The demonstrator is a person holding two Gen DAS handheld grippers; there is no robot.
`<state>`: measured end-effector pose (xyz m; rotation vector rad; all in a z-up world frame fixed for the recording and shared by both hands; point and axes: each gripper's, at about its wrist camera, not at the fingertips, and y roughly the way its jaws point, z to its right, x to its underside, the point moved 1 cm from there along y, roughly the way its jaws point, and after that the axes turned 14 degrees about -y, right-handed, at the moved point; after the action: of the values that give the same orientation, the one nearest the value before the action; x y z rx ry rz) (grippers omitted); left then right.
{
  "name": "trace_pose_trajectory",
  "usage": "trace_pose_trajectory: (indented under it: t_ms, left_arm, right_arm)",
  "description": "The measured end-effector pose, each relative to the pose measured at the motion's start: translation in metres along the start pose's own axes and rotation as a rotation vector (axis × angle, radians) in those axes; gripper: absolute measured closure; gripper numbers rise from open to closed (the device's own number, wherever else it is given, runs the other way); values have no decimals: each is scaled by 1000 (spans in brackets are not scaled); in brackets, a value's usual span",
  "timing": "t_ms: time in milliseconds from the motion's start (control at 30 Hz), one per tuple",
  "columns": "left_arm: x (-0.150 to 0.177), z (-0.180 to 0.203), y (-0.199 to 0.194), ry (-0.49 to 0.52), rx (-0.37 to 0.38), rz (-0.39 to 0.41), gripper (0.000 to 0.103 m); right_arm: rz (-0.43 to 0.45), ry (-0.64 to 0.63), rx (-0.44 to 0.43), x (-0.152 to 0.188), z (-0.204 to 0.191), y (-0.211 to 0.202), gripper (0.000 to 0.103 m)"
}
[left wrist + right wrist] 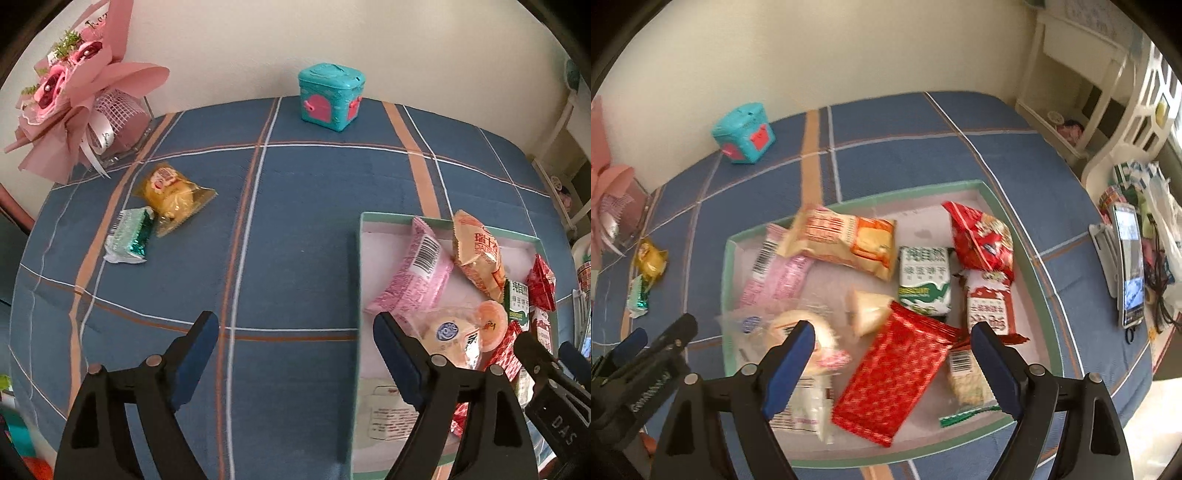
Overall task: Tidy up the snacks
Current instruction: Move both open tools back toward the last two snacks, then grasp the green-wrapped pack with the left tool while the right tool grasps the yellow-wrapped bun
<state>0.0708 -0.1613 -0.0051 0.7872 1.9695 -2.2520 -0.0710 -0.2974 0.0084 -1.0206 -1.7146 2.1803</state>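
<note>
A shallow green-rimmed tray [360,280] [726,280] holds several snack packets, among them a pink one [417,273], an orange one [846,240], a red patterned one [897,376] and a green-white biscuit pack [925,280]. Two packets lie loose on the cloth at the far left: a yellow one [173,194] and a green-white one [129,236]. My left gripper [295,325] is open and empty, straddling the tray's left wall. My right gripper [894,332] hangs open above the tray, over the red patterned packet, gripping nothing.
A blue plaid cloth [295,221] covers the table. A teal toy box [330,98] stands at the back edge and a pink bouquet [74,92] at the back left. A phone on a stand [1130,266] and white shelves [1071,92] are at the right.
</note>
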Motion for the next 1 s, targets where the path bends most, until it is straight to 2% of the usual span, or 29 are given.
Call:
trace_pose_trajectory:
  t_ms: [233, 467, 667, 867, 1000]
  left_arm:
    - [-15, -35, -6, -17, -21, 17, 16]
    - [-60, -120, -10, -68, -97, 84, 16]
    - [-93, -182, 18, -107, -134, 83, 17]
    - [-106, -207, 64, -122, -76, 28, 17]
    - [-112, -206, 80, -91, -24, 21, 17]
  right_arm:
    - [59, -64, -45, -15, -43, -13, 15]
    - [101, -171, -134, -45, -108, -13, 15]
    - [102, -250, -233, -90, -185, 12, 15]
    - [83, -366, -297, -130, -259, 51, 15]
    - [62, -416, -336, -144, -294, 75, 14]
